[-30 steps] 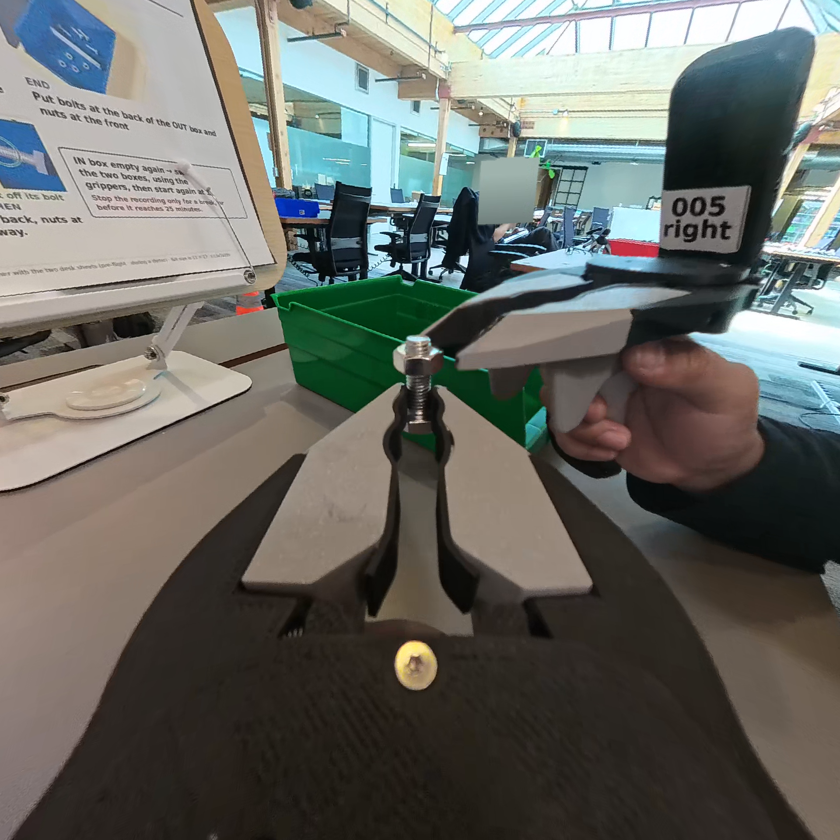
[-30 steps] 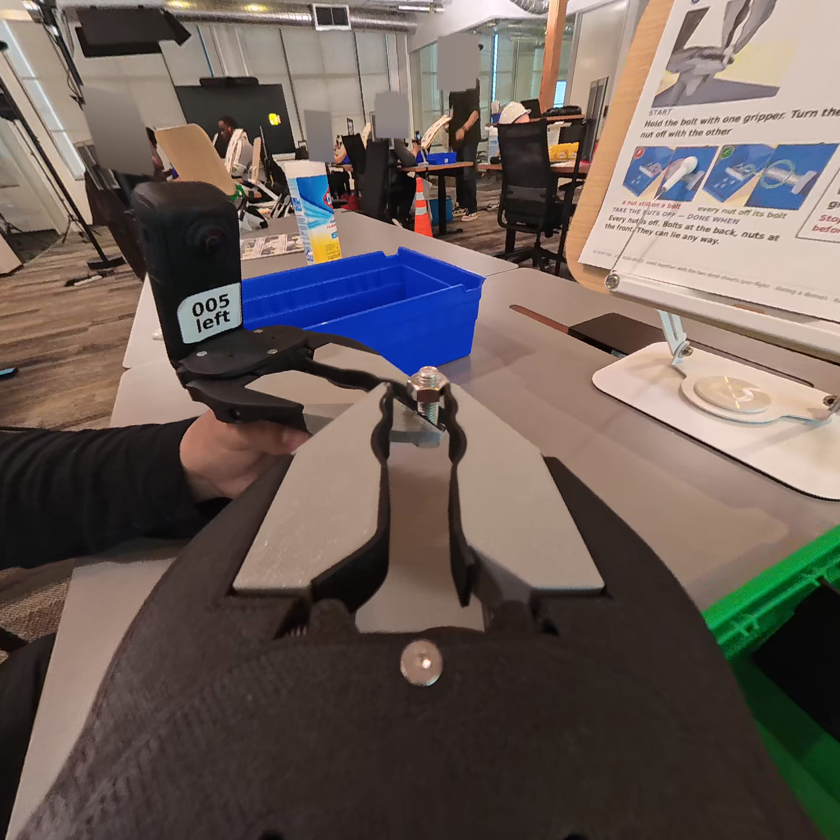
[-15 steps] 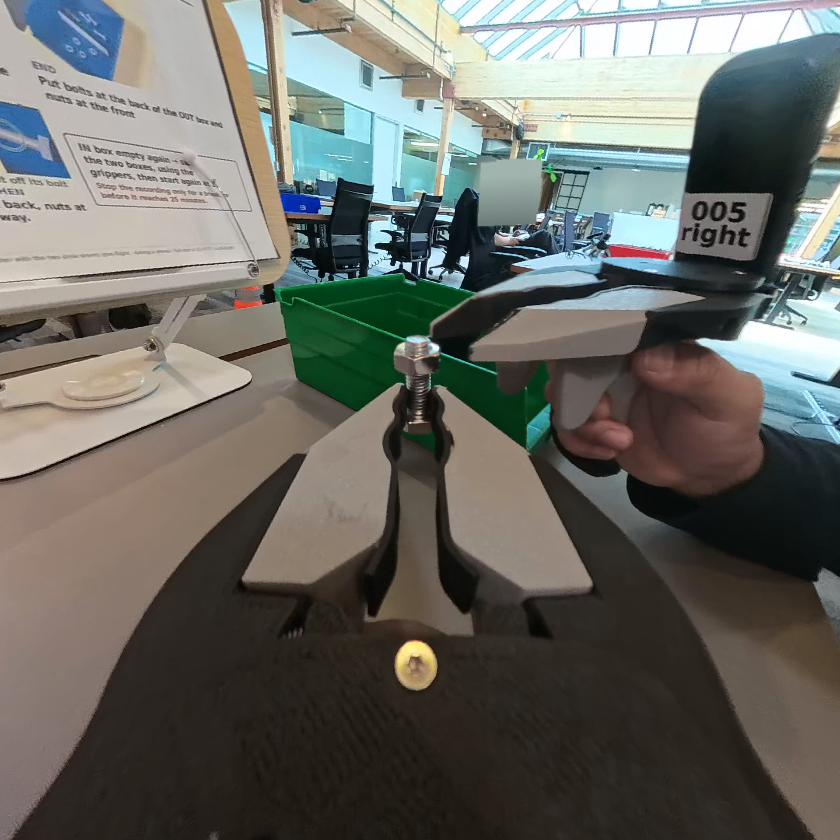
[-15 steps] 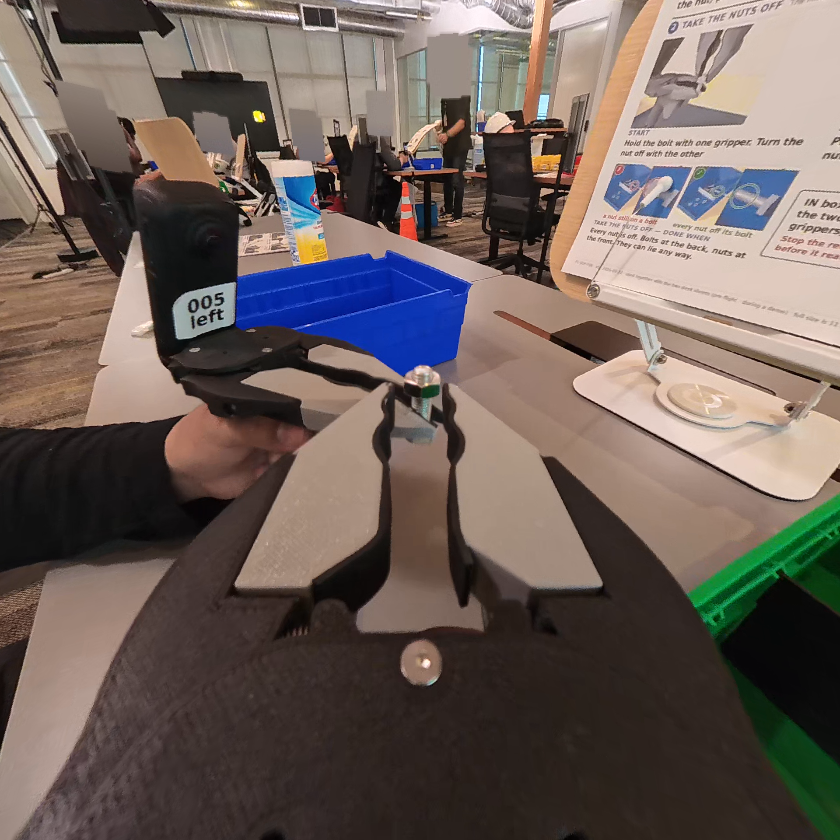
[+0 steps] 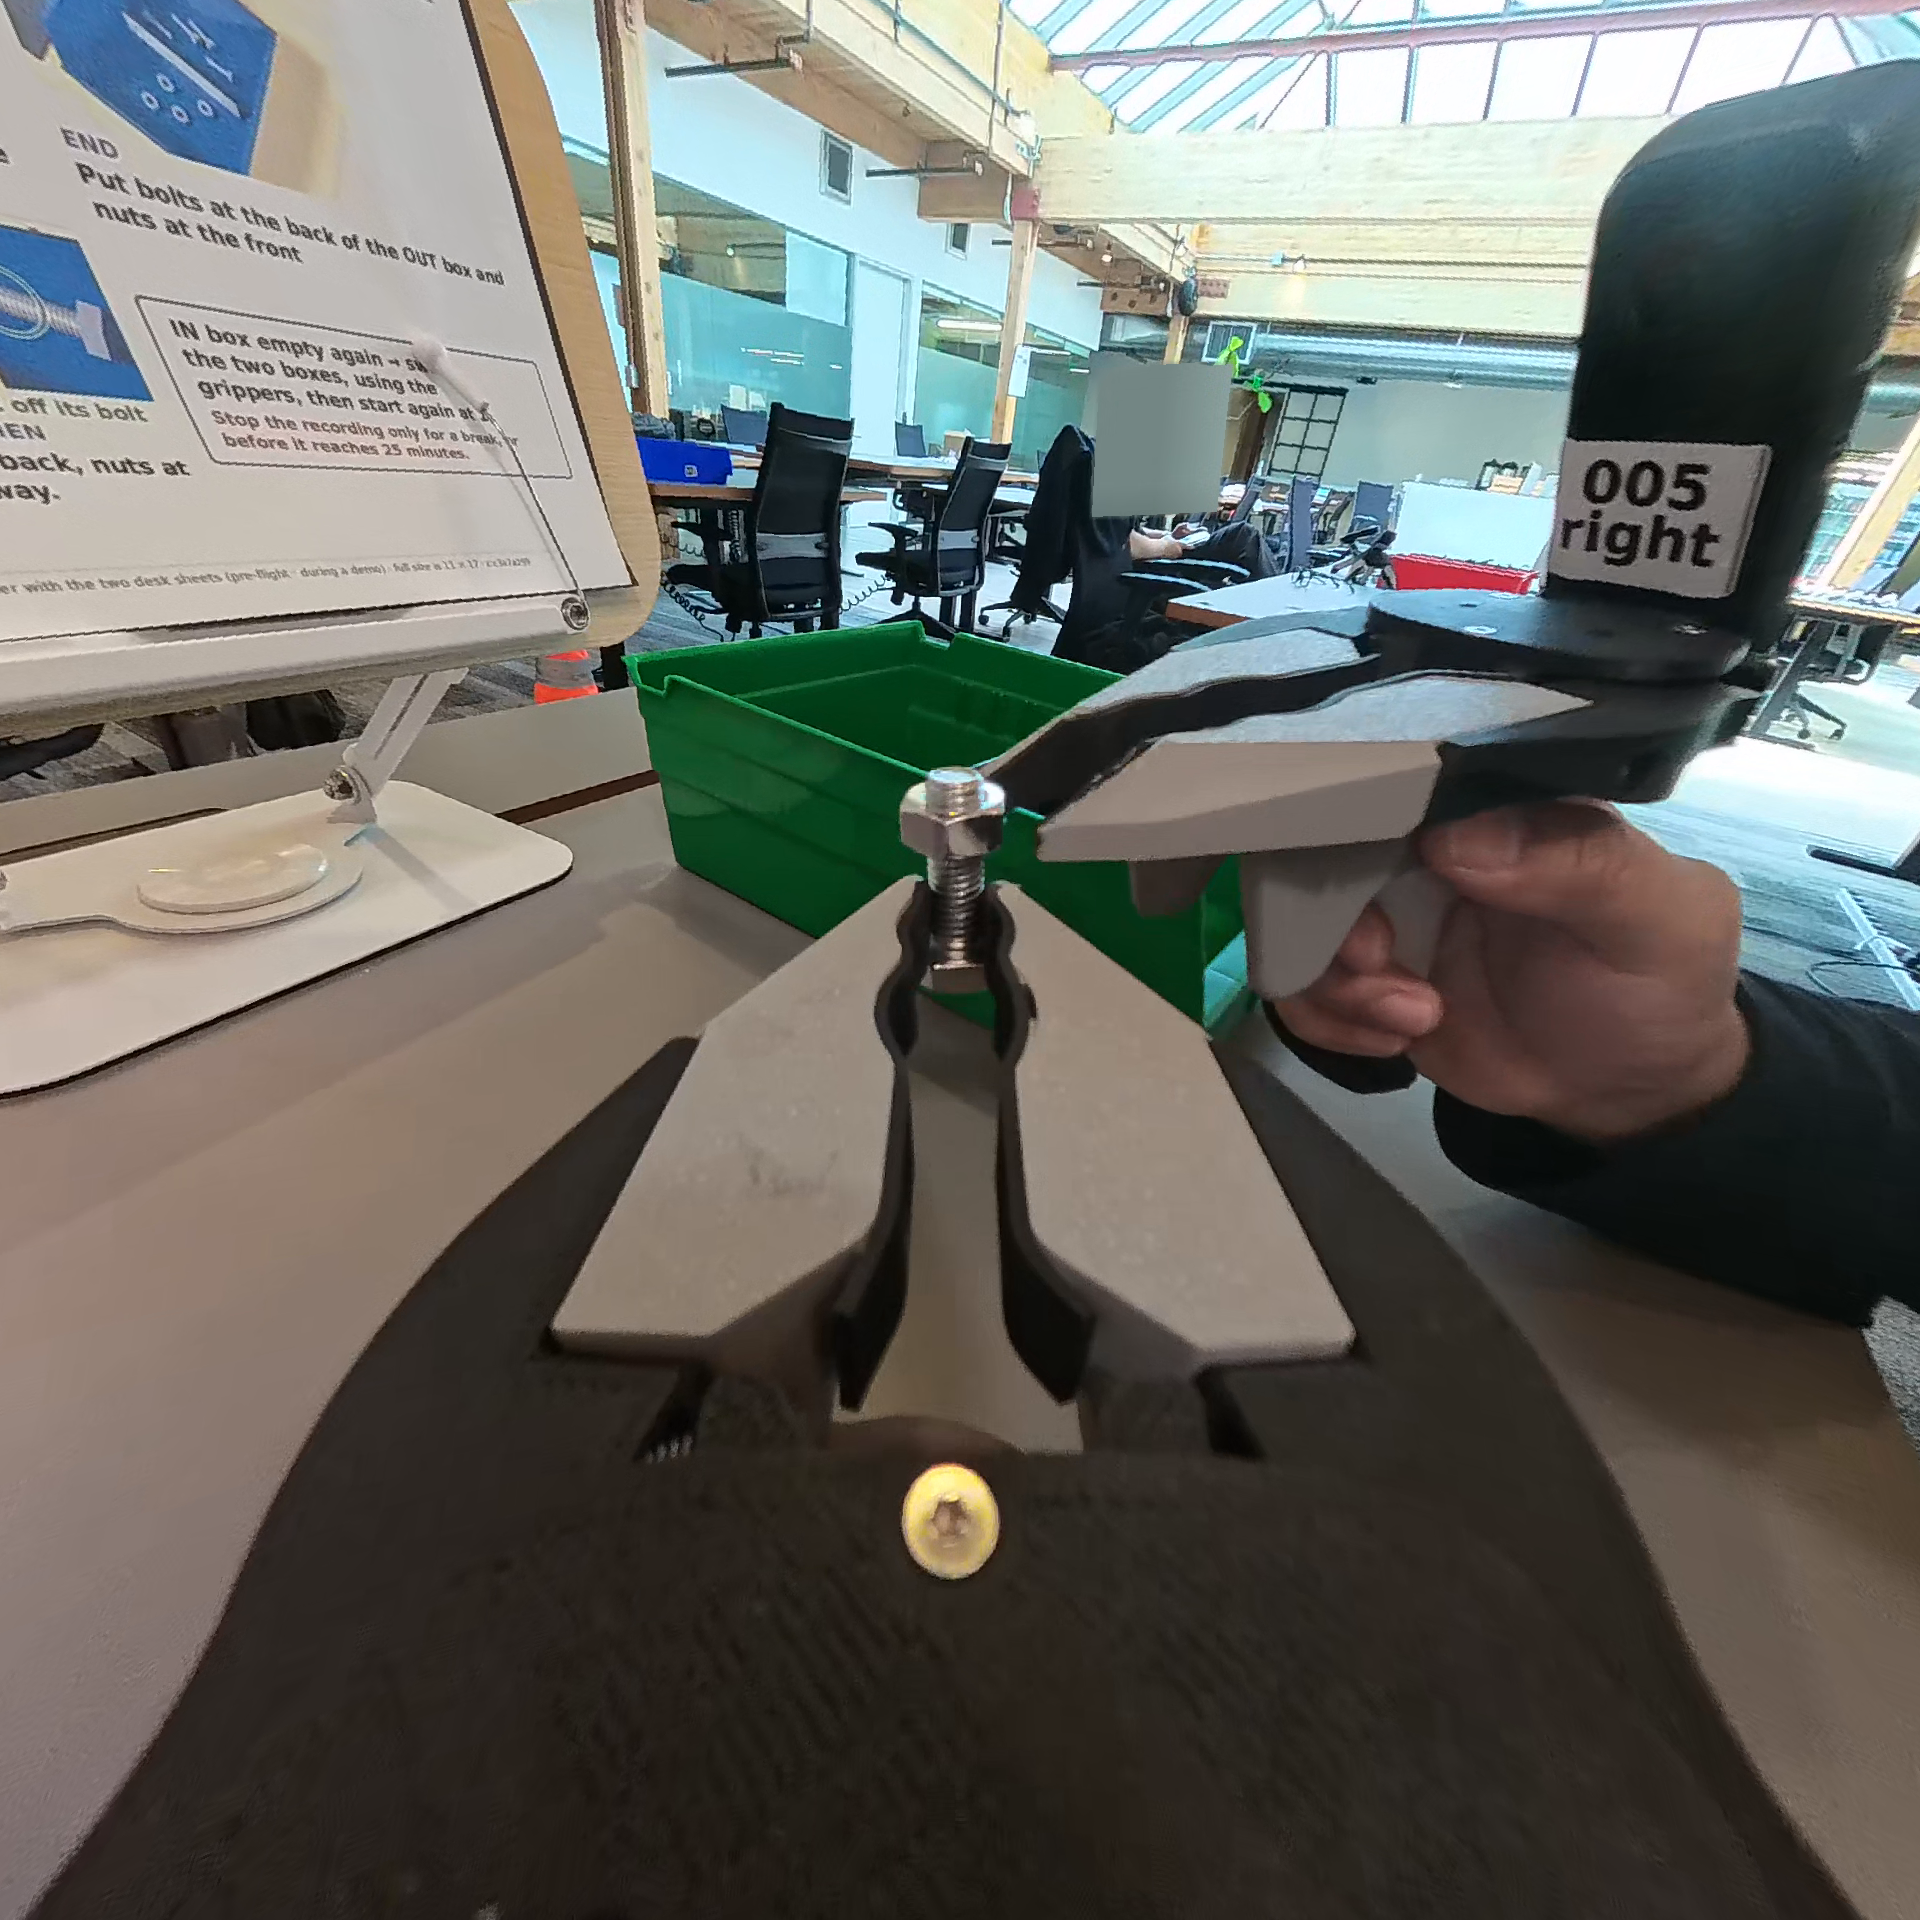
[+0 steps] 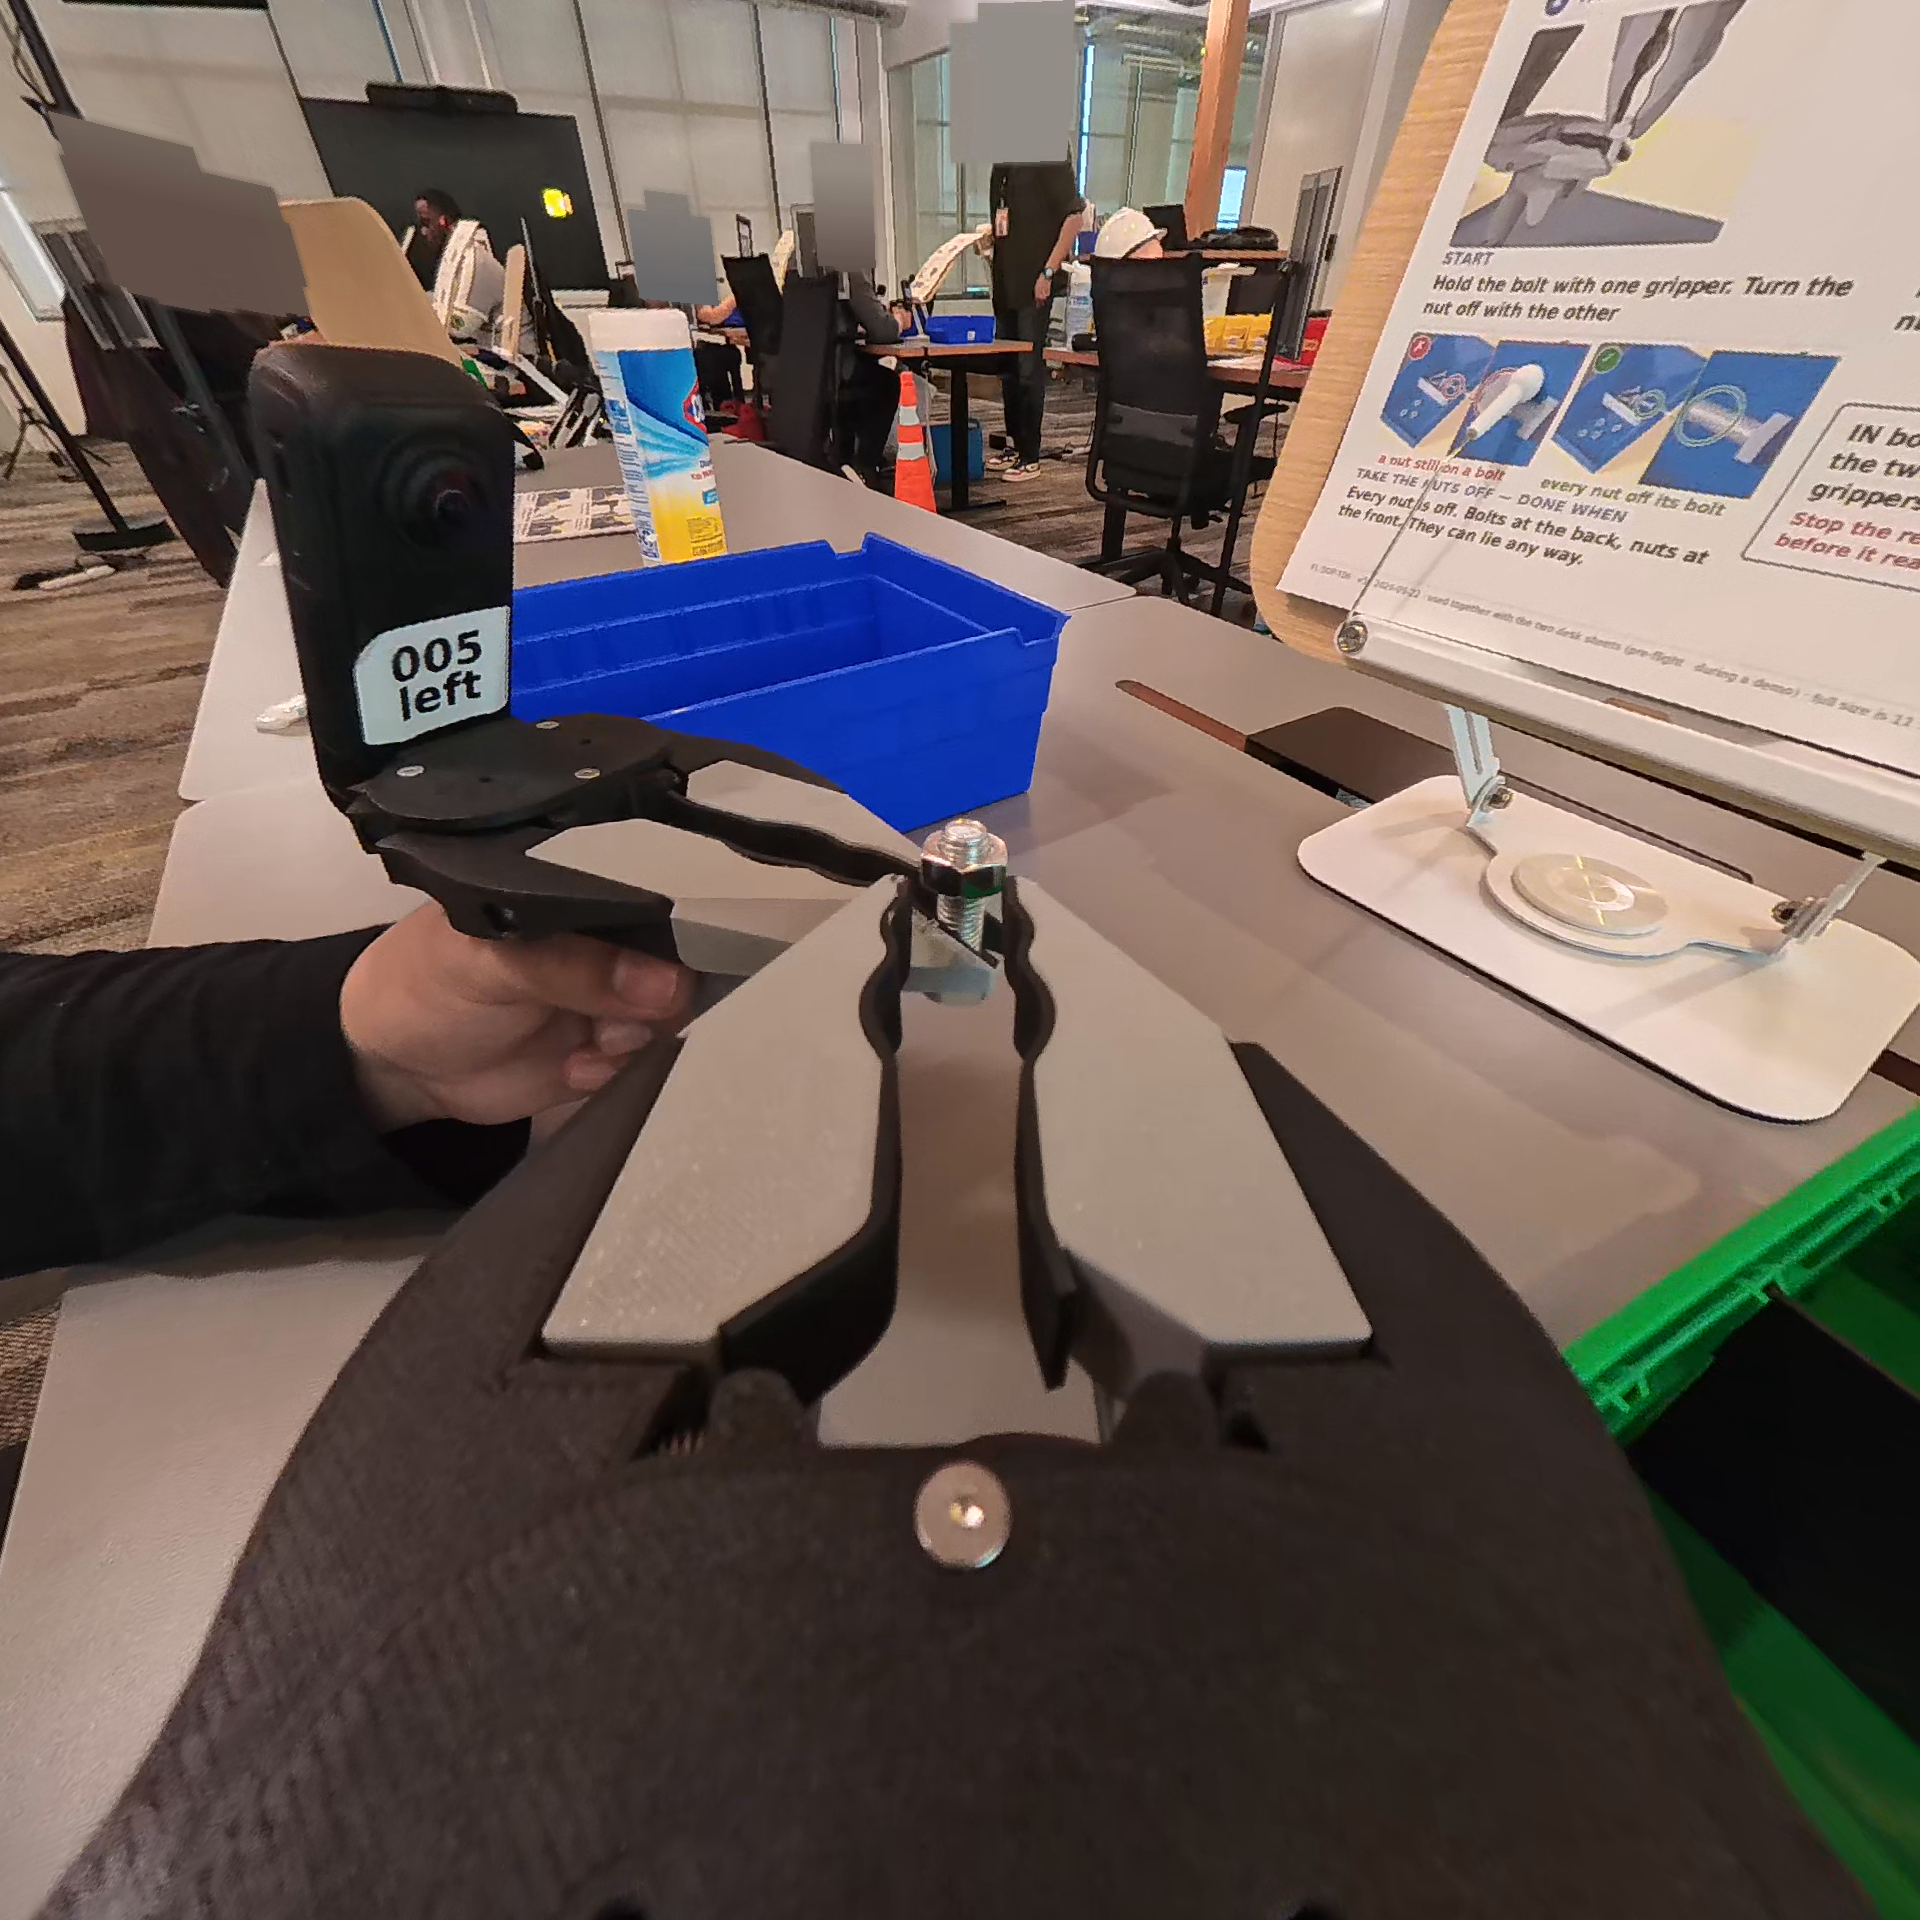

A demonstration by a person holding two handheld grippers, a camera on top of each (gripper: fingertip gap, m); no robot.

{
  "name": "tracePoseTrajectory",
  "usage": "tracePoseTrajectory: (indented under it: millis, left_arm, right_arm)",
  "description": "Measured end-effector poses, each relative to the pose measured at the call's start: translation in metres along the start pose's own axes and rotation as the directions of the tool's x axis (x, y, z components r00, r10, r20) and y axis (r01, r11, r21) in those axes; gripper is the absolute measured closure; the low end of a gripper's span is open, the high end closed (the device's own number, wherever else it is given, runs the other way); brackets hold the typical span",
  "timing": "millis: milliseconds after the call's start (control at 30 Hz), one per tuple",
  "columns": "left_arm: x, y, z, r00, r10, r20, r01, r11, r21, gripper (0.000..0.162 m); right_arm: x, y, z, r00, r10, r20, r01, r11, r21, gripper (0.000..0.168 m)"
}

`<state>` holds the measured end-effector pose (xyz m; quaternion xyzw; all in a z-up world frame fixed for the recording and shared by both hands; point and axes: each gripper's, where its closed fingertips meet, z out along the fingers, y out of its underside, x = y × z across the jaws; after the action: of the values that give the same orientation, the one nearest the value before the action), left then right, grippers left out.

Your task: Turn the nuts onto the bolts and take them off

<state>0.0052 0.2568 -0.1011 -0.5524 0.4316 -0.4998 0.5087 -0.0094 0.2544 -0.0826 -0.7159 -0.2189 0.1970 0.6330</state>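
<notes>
Grey desk surface runs across an open office. From left to right in the left wrist view: a white stand holding an instruction sheet, then the left gripper clamped on the lower part of an upright bolt. Its nut sits near the top of the thread, so I judge it nearly off, with removal and sorting left. The right gripper reaches the nut from the right; whether it grips, I cannot tell. A green bin stands just behind, limiting far-side swing; near space is free.
</notes>
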Motion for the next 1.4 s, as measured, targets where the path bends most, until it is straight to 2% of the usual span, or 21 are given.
tracePoseTrajectory:
  millis: [100, 233, 500, 733, 867, 1000, 1133, 1233, 1300, 1400]
  left_arm:
    - [0.000, 0.000, 0.000, 1.000, -0.014, -0.009, 0.014, 1.000, 0.003, 0.156]
    - [0.007, -0.006, -0.002, 0.990, -0.106, -0.089, 0.109, 0.994, 0.029, 0.156]
    - [-0.003, 0.000, -0.003, 0.971, -0.223, -0.084, 0.223, 0.975, -0.007, 0.156]
    - [0.020, 0.004, 0.002, 0.980, -0.130, -0.149, 0.126, 0.991, -0.036, 0.156]
    - [0.024, 0.008, 0.005, 0.988, -0.072, -0.140, 0.065, 0.996, -0.057, 0.156]
    - [0.013, 0.007, 0.002, 0.991, -0.094, -0.097, 0.090, 0.995, -0.046, 0.156]
    - [0.005, 0.008, 0.001, 0.993, -0.097, -0.064, 0.094, 0.994, -0.048, 0.156]
    - [0.016, 0.012, 0.005, 0.994, -0.046, -0.098, 0.040, 0.997, -0.071, 0.156]
    - [0.031, 0.013, 0.007, 0.990, 0.012, -0.142, -0.023, 0.997, -0.072, 0.156]
    - [0.032, 0.015, 0.008, 0.990, 0.055, -0.128, -0.066, 0.994, -0.085, 0.156]
  right_arm:
    - [0.003, -0.003, -0.002, 1.000, 0.000, -0.015, 0.000, 1.000, 0.012, 0.154]
    - [0.005, -0.009, -0.006, 1.000, 0.005, -0.025, -0.004, 0.999, 0.047, 0.154]
    - [-0.002, 0.000, 0.001, 0.999, 0.045, 0.025, -0.046, 0.999, 0.011, 0.152]
    - [-0.014, 0.006, 0.010, 0.993, 0.090, 0.081, -0.091, 0.996, 0.014, 0.139]
    - [-0.009, 0.004, 0.006, 0.995, 0.076, 0.061, -0.077, 0.997, 0.012, 0.145]
    - [-0.001, -0.008, -0.003, 0.996, 0.077, 0.038, -0.080, 0.995, 0.062, 0.149]
    - [-0.001, -0.002, -0.001, 0.999, 0.049, 0.023, -0.049, 0.999, 0.019, 0.155]
    - [-0.008, 0.009, 0.009, 0.998, 0.044, 0.036, -0.043, 0.999, -0.021, 0.145]
    - [-0.015, 0.012, 0.012, 0.996, 0.043, 0.073, -0.041, 0.999, -0.026, 0.145]
    - [-0.012, 0.006, 0.007, 0.996, 0.057, 0.069, -0.056, 0.998, -0.003, 0.147]
